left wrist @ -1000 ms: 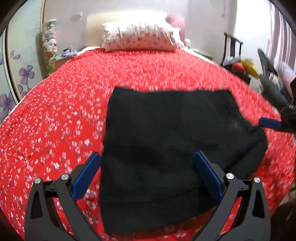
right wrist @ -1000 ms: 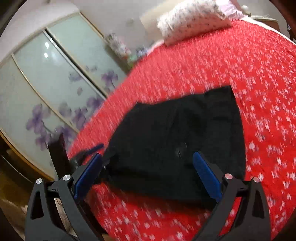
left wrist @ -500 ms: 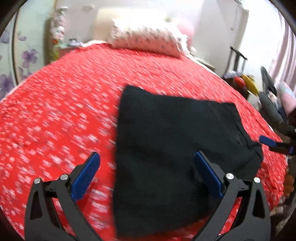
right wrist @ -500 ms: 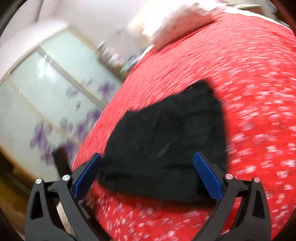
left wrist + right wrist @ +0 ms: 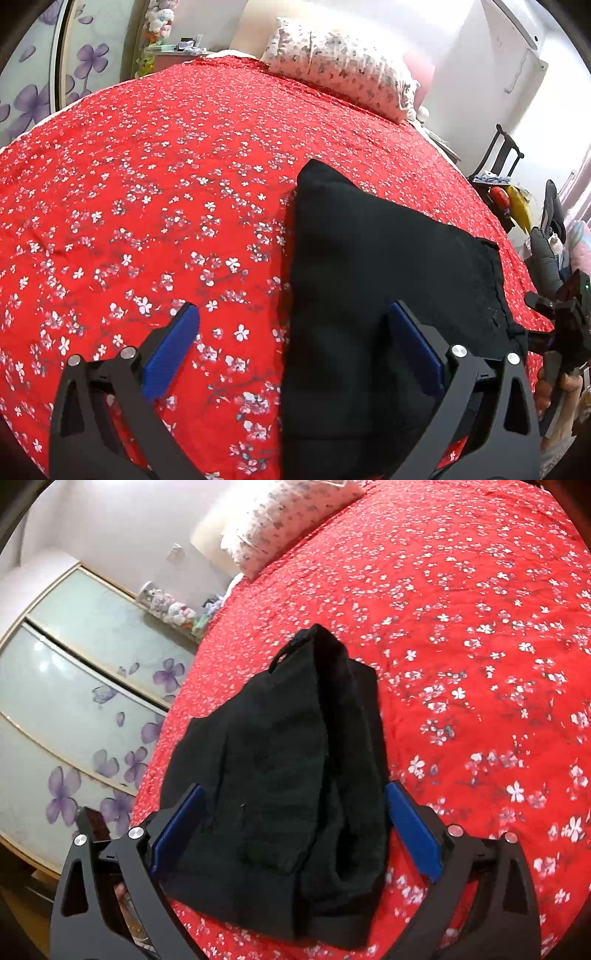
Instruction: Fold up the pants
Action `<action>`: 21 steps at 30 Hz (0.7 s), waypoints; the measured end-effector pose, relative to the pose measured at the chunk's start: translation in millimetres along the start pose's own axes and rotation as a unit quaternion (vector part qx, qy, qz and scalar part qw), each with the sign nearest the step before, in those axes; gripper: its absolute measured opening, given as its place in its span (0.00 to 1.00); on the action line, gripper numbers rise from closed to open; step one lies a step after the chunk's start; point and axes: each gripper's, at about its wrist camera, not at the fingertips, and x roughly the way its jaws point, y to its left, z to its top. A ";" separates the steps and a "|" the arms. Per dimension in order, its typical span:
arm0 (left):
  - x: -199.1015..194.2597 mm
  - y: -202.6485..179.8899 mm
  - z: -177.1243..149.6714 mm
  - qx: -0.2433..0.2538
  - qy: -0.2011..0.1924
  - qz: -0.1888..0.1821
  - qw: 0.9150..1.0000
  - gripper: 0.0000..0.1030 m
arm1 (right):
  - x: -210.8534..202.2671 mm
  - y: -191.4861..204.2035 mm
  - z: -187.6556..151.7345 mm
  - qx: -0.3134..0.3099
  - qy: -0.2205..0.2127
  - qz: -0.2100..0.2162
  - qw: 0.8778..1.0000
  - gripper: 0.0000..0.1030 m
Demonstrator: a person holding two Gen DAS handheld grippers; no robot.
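We have the black pants lying folded into a compact stack on the red bedspread, near its front edge, so we judge the folding to be near its end, with at most a last fold or some smoothing left, which would call for gripping one edge. Both our left gripper and our right gripper hover above the pants with fingers spread wide, holding nothing.

Matt black cloth pants; red floral cotton-like bedspread.
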 end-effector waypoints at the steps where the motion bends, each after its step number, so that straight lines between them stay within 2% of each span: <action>1: 0.8 0.7 0.3 -0.002 0.001 -0.002 1.000 0.98 | 1.2 -3.2 1.7 0.002 0.003 -0.004 1.000 0.97; 5: 3.2 3.7 0.1 -0.008 0.005 -0.007 1.000 0.98 | 12.8 -1.1 1.7 -0.017 0.035 -0.033 0.999 0.99; 9: 4.7 3.6 -0.5 -0.008 0.007 -0.005 1.000 0.98 | 19.9 9.0 1.5 -0.038 0.055 -0.025 0.997 0.99; 16: 5.5 6.1 -0.2 -0.014 0.006 -0.006 1.000 0.98 | -4.7 35.9 6.3 -0.046 0.024 0.049 0.997 0.99; 18: 5.8 6.5 0.2 -0.014 0.007 -0.008 1.000 0.98 | 0.7 34.7 7.3 -0.049 0.033 0.027 0.998 0.99; 20: 5.5 5.2 0.1 -0.013 0.007 -0.009 1.000 0.98 | 10.5 25.5 8.7 -0.031 0.047 -0.003 0.998 0.99; 21: 5.2 4.4 0.1 -0.011 0.006 -0.007 1.000 0.98 | 14.3 19.7 9.0 -0.021 0.054 -0.005 0.998 0.97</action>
